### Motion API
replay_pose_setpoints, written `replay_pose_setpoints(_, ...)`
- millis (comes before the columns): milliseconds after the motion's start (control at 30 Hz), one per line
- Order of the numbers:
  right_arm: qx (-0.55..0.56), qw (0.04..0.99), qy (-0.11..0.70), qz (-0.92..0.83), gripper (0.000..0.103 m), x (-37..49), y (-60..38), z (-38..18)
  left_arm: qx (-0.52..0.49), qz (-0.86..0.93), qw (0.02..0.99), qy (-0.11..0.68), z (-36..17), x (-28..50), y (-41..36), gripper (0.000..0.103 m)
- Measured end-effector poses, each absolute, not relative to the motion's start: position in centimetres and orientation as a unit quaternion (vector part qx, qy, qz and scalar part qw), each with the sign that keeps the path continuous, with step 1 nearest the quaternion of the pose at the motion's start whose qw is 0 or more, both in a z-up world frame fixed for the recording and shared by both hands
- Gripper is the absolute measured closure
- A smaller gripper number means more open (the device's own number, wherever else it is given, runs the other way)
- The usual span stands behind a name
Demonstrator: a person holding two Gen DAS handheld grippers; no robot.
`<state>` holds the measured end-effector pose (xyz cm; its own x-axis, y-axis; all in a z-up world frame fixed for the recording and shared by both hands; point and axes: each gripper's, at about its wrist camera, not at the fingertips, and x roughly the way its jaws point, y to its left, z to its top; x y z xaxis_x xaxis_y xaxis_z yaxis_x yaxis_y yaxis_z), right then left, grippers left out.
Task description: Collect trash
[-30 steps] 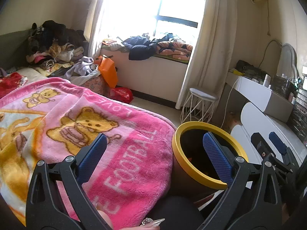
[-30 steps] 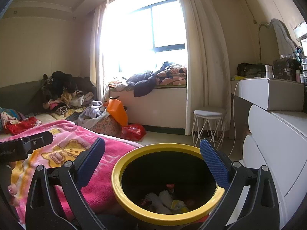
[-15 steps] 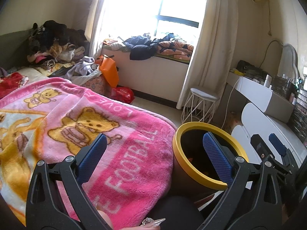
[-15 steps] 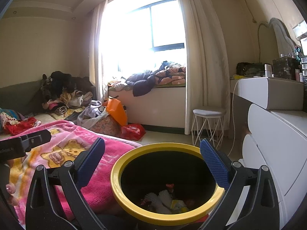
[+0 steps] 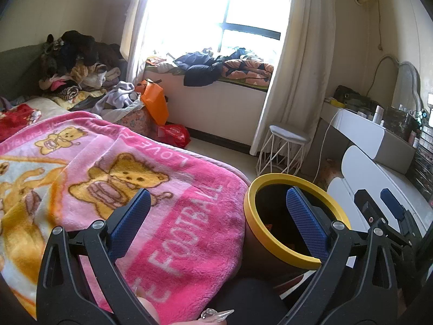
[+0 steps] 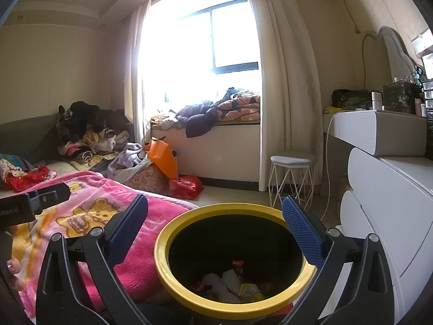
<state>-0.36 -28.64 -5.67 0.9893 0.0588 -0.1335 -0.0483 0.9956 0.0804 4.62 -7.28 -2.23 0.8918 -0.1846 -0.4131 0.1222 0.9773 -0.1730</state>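
1. The right gripper (image 6: 213, 224) has its jaws wide apart and holds nothing; it hangs just above the bin mouth. The left gripper (image 5: 216, 214) is also wide open and empty, over the edge of the bed
2. The pink blanket (image 5: 108, 178) covers the bed, and I see no loose trash on it
3. The yellow-rimmed bin (image 6: 167, 268) stands just beside the bed, with wrappers and paper trash (image 6: 230, 284) at its bottom
4. I judge the step is between items: the next move needs finding another piece, which these views do not show
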Motion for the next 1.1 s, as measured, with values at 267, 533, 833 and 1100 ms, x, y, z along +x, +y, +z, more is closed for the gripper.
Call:
replay_pose_setpoints(267, 0.039, 0.997, 0.067, 0.027, 0.006, -0.31, -28.67, -5.68, -0.071, -0.078, 0.97, 0.217, -2.12, 4.58, -7.15, 0.011)
replay_pose_setpoints(533, 0.038, 0.997, 0.067, 0.026, 0.006, -0.31, -28.67, -5.7, -0.072, -0.078, 0.97, 0.218, -2.15, 4.58, -7.2, 0.011)
replay_pose_setpoints(833, 0.039, 0.997, 0.068, 0.026, 0.006, -0.3, -28.7, -5.72, -0.072, -0.077, 0.97, 0.22, -2.13, 4.53, -7.13, 0.011)
replay_pose_setpoints(1100, 0.037, 0.997, 0.069, 0.024, 0.006, -0.32, -28.89, -5.68, -0.071, -0.077, 0.968, 0.228, -2.47, 4.62, -7.01, 0.011)
